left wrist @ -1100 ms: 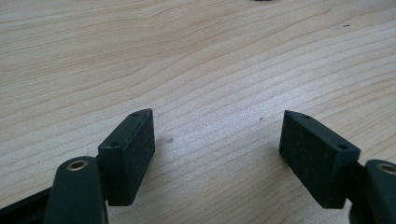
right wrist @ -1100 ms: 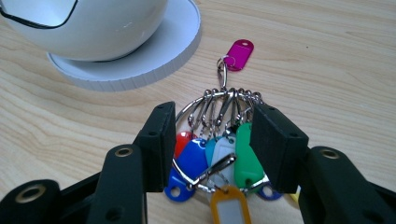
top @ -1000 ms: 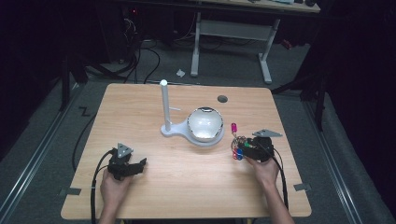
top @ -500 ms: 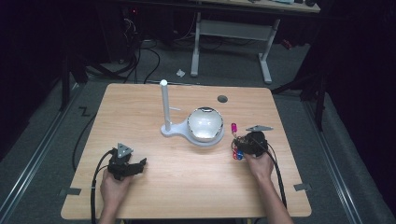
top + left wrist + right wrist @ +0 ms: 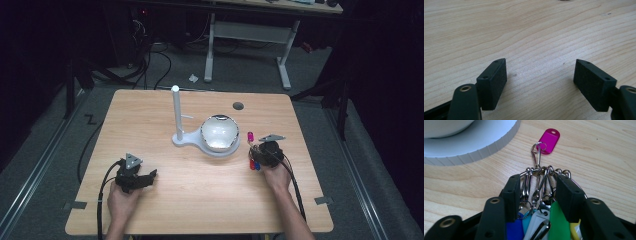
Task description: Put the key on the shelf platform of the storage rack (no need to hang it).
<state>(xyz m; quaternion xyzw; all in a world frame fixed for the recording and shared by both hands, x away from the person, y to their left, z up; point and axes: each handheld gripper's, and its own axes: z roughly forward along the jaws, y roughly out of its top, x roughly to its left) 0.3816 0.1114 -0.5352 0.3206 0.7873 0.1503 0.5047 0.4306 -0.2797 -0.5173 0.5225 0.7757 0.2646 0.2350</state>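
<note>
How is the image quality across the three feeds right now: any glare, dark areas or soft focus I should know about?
High view: the table is evenly lit, the room behind is very dark, and the white bowl glares. Left gripper view: wood grain sharp, open jaws slightly soft. Right gripper view: magenta tag and key clips crisp, nearest jaw parts blurred.

On the surface (image 5: 165, 115), your stand (image 5: 178, 116) sits mid-table with its bowl (image 5: 218, 133) to the right. The key bunch (image 5: 541, 195) lies right of that, in your right claw (image 5: 539, 192); your left claw (image 5: 145, 179) rests front-left.
</note>
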